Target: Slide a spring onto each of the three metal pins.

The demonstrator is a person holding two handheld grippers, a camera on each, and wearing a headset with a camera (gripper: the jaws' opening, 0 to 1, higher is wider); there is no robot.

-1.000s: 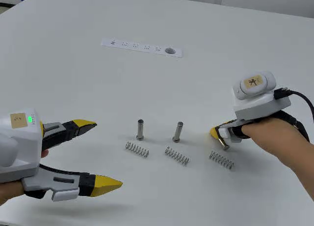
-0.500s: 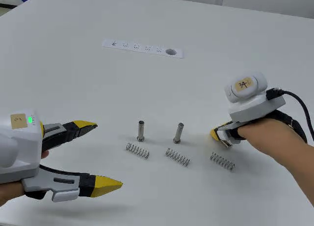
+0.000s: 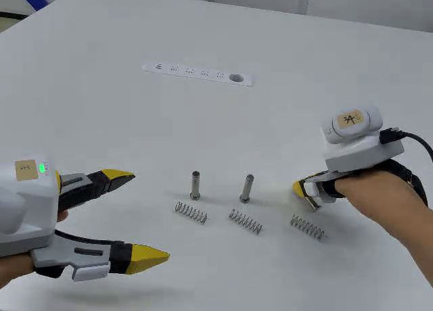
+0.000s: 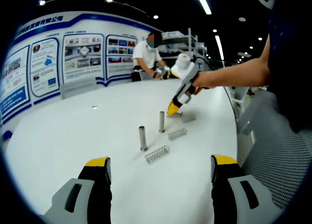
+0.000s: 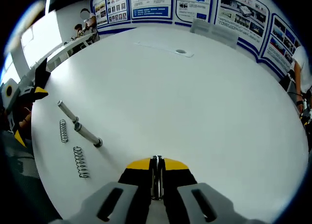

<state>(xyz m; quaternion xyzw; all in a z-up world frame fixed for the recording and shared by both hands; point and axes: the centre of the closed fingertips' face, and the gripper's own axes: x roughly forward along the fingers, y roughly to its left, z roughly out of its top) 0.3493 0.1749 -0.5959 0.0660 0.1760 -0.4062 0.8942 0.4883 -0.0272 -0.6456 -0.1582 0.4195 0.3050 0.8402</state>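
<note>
jaws of the right gripper (image 3: 302,188) are closed on a metal pin (image 5: 156,177), low over the white table (image 3: 101,122). two other pins stand upright on it, the left pin (image 3: 195,185) and the middle pin (image 3: 247,188). three springs lie in a row just in front: left spring (image 3: 190,212), middle spring (image 3: 244,221), and right spring (image 3: 307,227) near the right gripper. left gripper (image 3: 145,216) hangs well apart, jaws wide, holding nothing.
</note>
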